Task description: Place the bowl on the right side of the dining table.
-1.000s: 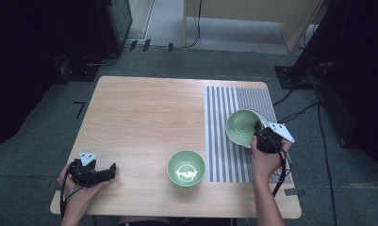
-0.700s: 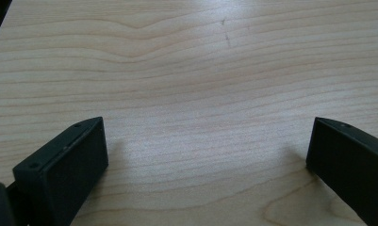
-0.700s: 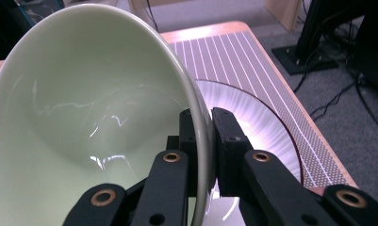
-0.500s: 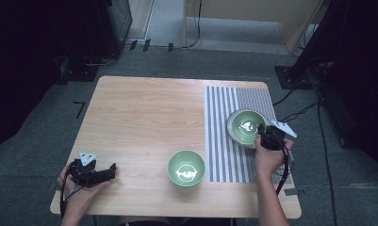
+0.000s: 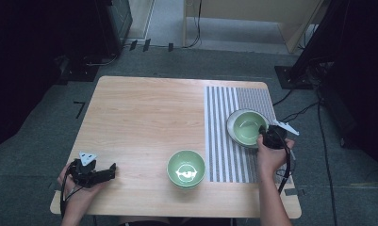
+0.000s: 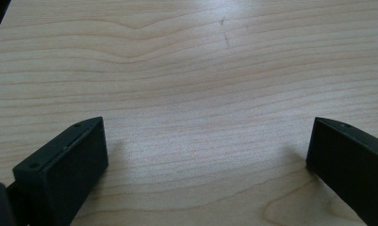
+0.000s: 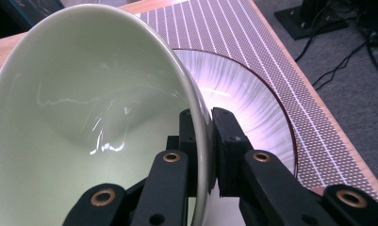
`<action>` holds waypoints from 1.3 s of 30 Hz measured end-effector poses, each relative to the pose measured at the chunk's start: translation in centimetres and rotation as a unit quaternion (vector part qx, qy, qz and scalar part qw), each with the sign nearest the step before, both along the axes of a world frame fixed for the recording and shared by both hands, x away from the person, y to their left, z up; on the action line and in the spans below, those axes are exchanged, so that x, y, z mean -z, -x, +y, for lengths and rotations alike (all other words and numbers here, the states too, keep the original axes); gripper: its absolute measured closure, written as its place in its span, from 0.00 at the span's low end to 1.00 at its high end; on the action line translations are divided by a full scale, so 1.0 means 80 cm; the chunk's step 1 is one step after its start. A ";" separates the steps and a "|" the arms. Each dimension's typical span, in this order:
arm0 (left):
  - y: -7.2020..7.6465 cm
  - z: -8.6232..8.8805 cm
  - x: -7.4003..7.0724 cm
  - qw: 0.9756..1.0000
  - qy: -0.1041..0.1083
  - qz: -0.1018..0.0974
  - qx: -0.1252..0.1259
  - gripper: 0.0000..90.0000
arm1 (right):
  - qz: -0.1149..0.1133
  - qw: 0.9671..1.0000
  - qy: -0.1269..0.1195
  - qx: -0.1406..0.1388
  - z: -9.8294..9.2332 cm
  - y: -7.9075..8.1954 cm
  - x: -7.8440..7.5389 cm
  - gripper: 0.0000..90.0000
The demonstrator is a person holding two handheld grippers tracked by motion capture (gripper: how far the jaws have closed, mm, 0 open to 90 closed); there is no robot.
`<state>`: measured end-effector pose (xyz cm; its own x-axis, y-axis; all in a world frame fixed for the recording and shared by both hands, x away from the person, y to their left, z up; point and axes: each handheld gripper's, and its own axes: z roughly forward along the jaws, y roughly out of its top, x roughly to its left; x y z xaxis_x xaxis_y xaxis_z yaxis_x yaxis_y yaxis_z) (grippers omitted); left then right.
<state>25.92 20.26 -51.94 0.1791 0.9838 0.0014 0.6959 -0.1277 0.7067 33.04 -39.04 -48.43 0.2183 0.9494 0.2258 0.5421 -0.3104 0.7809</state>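
Landmark: the striped mat (image 5: 234, 132) on the right part of the bench (image 5: 144, 117); places below are given from it.
Held bowl: a pale green bowl (image 5: 247, 127) over the mat's right half, its rim pinched by the right claw (image 5: 264, 136).
Plate: in the right gripper view a clear ribbed plate (image 7: 252, 103) with a dark rim lies on the mat just behind and under the bowl (image 7: 87, 113); whether the bowl's foot touches it I cannot tell.
Right claw: clamped on the bowl wall, one jaw inside and one outside, seen close in the right gripper view (image 7: 203, 141).
Left claw: jaws wide apart with nothing but bare wood between them (image 6: 205, 155); in the high view it rests at the bench's near left corner (image 5: 99, 174), well apart from the mat.
Second bowl: another green bowl (image 5: 186, 169) with a white mark inside stands just off the mat's left edge, near the front of the bench.
Key relation: the held bowl hangs from the claw tilted, its mouth turned away from the plate; the plate lies directly beyond the claw, so setting down likely needs only a levelling and a short drop. The right hand (image 5: 270, 157) is the one placed for it.
View differences: the high view gives the layout but hides the grip; the right gripper view shows the grip, the tilt and the plate's ribbing.
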 end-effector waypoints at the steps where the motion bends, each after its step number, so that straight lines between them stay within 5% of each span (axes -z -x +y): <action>1: 0.000 0.000 0.000 1.000 0.000 0.000 0.000 0.00 | 0.002 1.000 -0.003 -0.001 -0.002 -0.001 0.000 0.94; 9: 0.000 0.000 0.000 1.000 0.000 0.000 0.000 0.00 | 0.033 0.998 -0.054 -0.014 -0.020 -0.015 -0.001 0.93; 23: 0.000 0.000 0.000 1.000 0.000 0.000 0.000 0.00 | 0.054 0.994 -0.096 -0.003 -0.030 -0.029 0.001 0.88; 31: 0.000 0.000 0.000 1.000 0.000 0.000 0.000 0.00 | 0.056 0.994 -0.098 0.000 -0.031 -0.031 0.004 0.85; 37: 0.000 0.000 0.000 1.000 0.000 0.000 0.000 0.00 | 0.048 0.994 -0.098 0.003 -0.035 -0.027 0.005 0.72; 39: 0.000 0.000 0.000 1.000 0.000 0.000 0.000 0.00 | 0.031 0.996 -0.083 -0.003 -0.036 -0.026 0.002 0.53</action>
